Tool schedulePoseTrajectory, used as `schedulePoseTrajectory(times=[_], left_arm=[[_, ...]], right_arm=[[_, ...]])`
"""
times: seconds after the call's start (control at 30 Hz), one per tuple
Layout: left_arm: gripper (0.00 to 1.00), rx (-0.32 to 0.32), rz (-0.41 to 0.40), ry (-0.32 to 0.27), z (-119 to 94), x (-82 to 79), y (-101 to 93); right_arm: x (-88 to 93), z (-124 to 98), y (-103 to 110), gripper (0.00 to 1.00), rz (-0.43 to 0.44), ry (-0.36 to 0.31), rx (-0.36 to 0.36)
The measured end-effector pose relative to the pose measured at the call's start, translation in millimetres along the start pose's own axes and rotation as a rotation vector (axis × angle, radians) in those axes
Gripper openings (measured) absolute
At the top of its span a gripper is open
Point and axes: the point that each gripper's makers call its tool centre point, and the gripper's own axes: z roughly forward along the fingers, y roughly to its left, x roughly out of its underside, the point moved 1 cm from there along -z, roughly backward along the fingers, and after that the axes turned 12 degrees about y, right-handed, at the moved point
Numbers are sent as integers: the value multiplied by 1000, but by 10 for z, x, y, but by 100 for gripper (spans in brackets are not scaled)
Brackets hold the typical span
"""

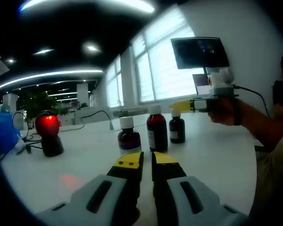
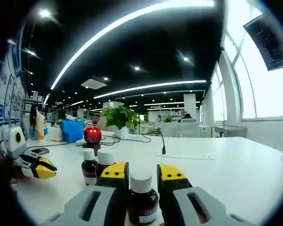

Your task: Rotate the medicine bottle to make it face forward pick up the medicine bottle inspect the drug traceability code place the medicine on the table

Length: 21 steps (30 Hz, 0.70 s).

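On the white table (image 1: 212, 155), three dark brown glass medicine bottles with white caps stand upright in a loose row. From the left gripper view, the nearest medicine bottle (image 1: 129, 135) sits just beyond the left gripper (image 1: 147, 161), whose yellow-tipped jaws are nearly closed with only a thin gap, holding nothing. A taller middle bottle (image 1: 157, 128) stands just right of it, and the smallest far bottle (image 1: 177, 127) further right. All three look dark with liquid, though how full they are cannot be told.

From the right gripper view, the right gripper (image 2: 142, 173) has its jaws parted around the white cap of one bottle (image 2: 142, 200), standing between them; whether they touch it cannot be told. Two other bottles (image 2: 89, 165) stand beyond on the left.

A black scanner stand glowing red (image 1: 48, 130) sits far left on the table.
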Motion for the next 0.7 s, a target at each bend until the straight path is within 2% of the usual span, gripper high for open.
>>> schedulePoseTrajectory(times=[0.13,0.33,0.7], left_arm=[[0,-1,1,1,1,0,-3],[0,-2,0,2,2,0,-7],[0,-2,-1,4,1,1,-12]], right_arm=[[30,22,7,19,15,13,-59],[52,56,35,20,-39,38,-84],[79,70,82,16,-62,62,-137]])
